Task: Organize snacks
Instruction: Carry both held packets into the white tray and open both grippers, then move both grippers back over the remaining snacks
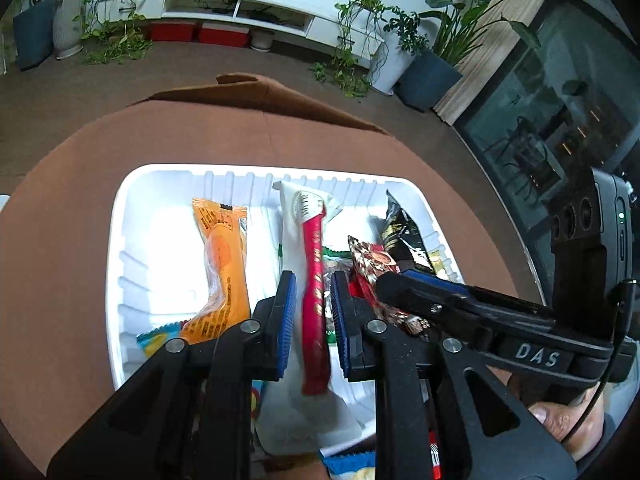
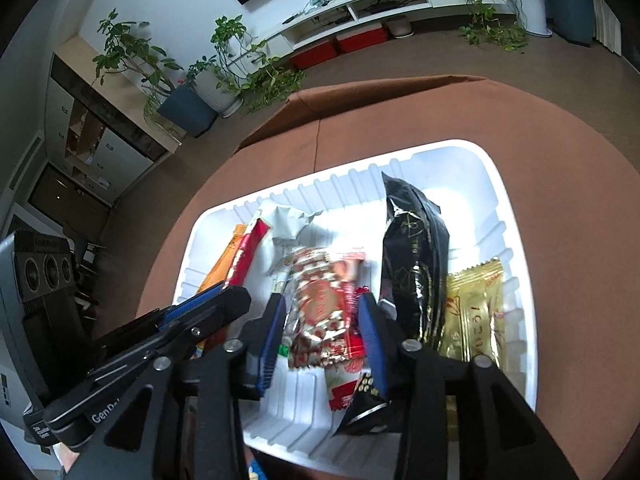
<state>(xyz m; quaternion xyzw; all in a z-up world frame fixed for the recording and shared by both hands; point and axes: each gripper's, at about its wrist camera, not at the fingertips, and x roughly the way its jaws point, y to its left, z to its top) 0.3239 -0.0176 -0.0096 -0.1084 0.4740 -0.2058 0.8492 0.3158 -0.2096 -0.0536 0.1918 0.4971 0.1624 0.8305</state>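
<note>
A white ribbed tray [image 1: 120, 216] sits on the brown table [image 1: 72, 184] and holds the snacks. At its left lies an orange packet [image 1: 222, 264]; beside it a white pouch with a red stripe [image 1: 314, 280]; then a red-and-gold patterned wrapper [image 2: 320, 308], a black foil bag [image 2: 412, 264] and, at the far right, a gold packet [image 2: 474, 312] against the wall.

The left claw [image 1: 312, 312] angles down into the tray, its blue pads straddling the pouch's red stripe with a sliver of daylight either side (released, not pinching). The right claw [image 2: 320, 340] tilts down likewise, jaws spread around the patterned wrapper, which looks blurred and loose between them. A hand [image 1: 560, 420] shows at the lower right edge of the left view.
</note>
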